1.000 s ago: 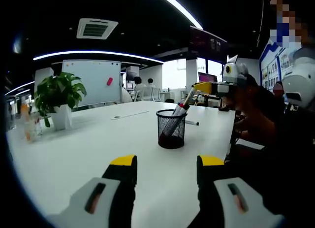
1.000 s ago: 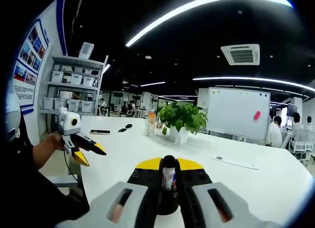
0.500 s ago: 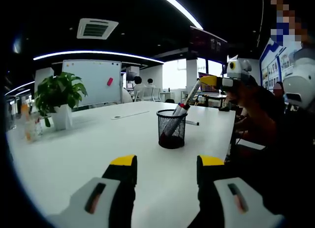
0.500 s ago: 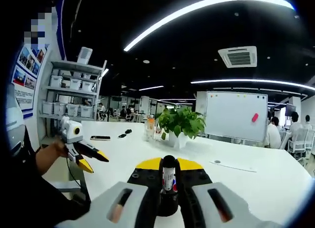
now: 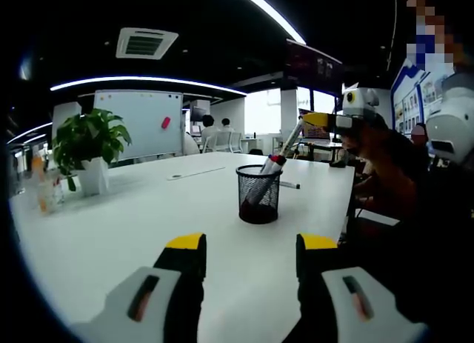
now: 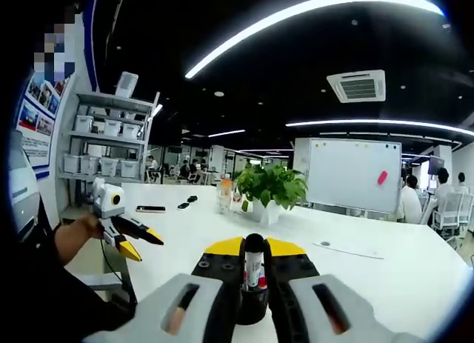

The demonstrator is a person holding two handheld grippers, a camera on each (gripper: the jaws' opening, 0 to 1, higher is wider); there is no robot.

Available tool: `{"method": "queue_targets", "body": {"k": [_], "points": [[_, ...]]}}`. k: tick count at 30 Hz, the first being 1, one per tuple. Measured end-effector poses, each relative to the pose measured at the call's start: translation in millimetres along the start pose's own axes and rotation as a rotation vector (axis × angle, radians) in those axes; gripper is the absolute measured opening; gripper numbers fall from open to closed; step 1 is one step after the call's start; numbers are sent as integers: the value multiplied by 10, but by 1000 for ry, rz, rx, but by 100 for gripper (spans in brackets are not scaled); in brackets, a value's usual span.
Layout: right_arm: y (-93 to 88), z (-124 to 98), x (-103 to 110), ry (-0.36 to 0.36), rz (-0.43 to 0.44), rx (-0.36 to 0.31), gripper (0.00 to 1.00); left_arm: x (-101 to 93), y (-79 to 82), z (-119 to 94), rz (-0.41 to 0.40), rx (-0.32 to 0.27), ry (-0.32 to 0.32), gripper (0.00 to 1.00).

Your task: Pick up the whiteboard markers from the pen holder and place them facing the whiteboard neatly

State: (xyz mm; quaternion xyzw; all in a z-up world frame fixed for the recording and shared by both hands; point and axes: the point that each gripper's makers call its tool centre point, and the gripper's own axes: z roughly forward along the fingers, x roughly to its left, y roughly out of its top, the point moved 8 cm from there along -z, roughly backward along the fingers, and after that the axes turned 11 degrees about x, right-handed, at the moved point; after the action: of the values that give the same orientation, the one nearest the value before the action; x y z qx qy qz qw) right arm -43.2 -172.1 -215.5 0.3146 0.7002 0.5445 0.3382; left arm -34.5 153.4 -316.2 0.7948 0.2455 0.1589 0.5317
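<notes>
So, progress: one marker (image 6: 253, 272) is out of the holder and in the right gripper (image 6: 253, 263); laying it down toward the whiteboard (image 6: 349, 172) is not yet done, as I judge it.
Right gripper: jaws pressed together on the marker, which stands end-on between the yellow tips in the right gripper view. In the left gripper view the same tool (image 5: 317, 121) is lifted up above and to the right of the holder, with the marker's long pale barrel slanting down from it.
Left gripper: jaws spread with nothing between them (image 5: 250, 248), held low over the white table (image 5: 111, 232), well short of the holder. It also shows in the right gripper view (image 6: 137, 237), out to the side in the person's hand.
Holder: the black mesh cup (image 5: 258, 192) stands upright on the table, markers (image 5: 269, 169) leaning out of its top, so more remain to be taken.
Already on the table: a slim dark-tipped thing (image 5: 289, 184) lies just behind the holder; probably a marker, but too small to be sure.
Whiteboard: far across the room behind the potted plant (image 5: 89, 147), a pink object stuck to it.
Hard to tell: how many markers are left in the cup, their colours, and whether the lifted marker's lower end has cleared the rim.
</notes>
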Motion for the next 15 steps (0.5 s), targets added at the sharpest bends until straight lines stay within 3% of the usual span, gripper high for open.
{"method": "queue_targets", "body": {"k": [15], "points": [[48,-169,-95,-31,35,-12,13,-5,-11,12,0,4,-1,50]]}}
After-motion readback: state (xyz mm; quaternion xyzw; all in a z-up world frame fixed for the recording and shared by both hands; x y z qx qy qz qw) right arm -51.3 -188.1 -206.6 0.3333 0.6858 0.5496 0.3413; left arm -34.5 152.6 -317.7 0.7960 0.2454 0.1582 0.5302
